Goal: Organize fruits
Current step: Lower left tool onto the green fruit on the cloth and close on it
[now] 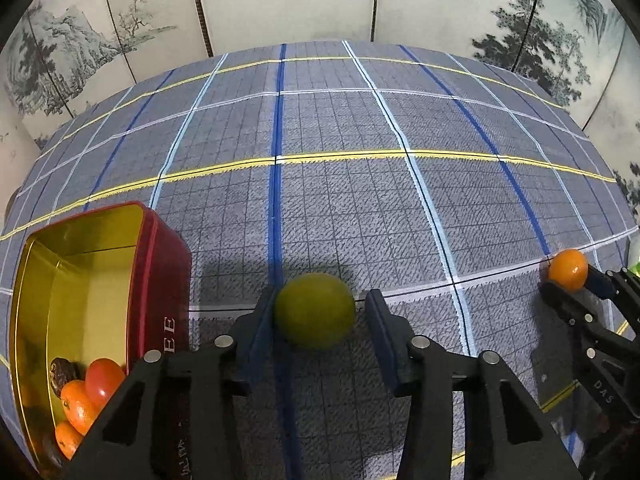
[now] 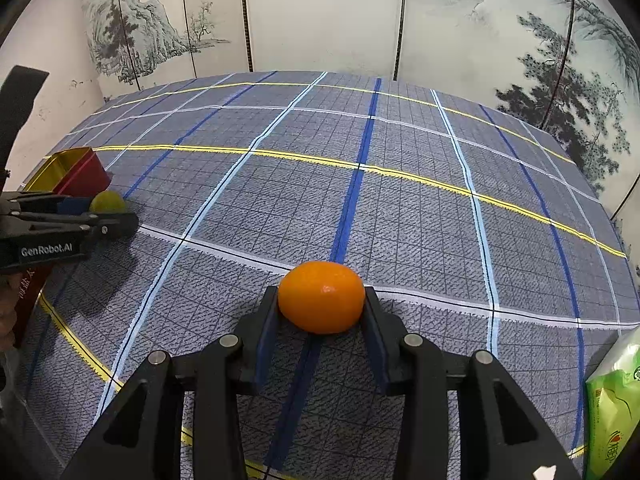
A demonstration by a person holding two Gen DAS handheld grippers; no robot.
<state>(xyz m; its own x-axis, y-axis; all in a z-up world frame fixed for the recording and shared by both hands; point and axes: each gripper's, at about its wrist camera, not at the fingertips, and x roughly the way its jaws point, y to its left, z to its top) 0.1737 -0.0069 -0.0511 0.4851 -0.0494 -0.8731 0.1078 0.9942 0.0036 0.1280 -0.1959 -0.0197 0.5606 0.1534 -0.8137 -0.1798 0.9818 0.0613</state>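
Note:
A green lime (image 1: 314,312) lies on the checked tablecloth between the fingers of my left gripper (image 1: 320,294). The left pad touches it, while a thin strip of cloth shows between the lime and the right pad, so the gripper is open around it. My right gripper (image 2: 321,292) is shut on an orange mandarin (image 2: 322,298), with both pads against its sides, low over the cloth. In the left wrist view that mandarin (image 1: 568,270) and the right gripper (image 1: 576,286) sit at the far right. A red tin (image 1: 160,264) with a gold inside stands left of the lime.
The tin holds mandarins (image 1: 78,404), a red fruit (image 1: 103,378) and a dark brown piece (image 1: 62,374). A green packet (image 2: 612,400) lies at the table's right edge. A painted folding screen (image 2: 320,12) stands behind the table. A hand (image 2: 8,312) holds the left gripper (image 2: 110,212).

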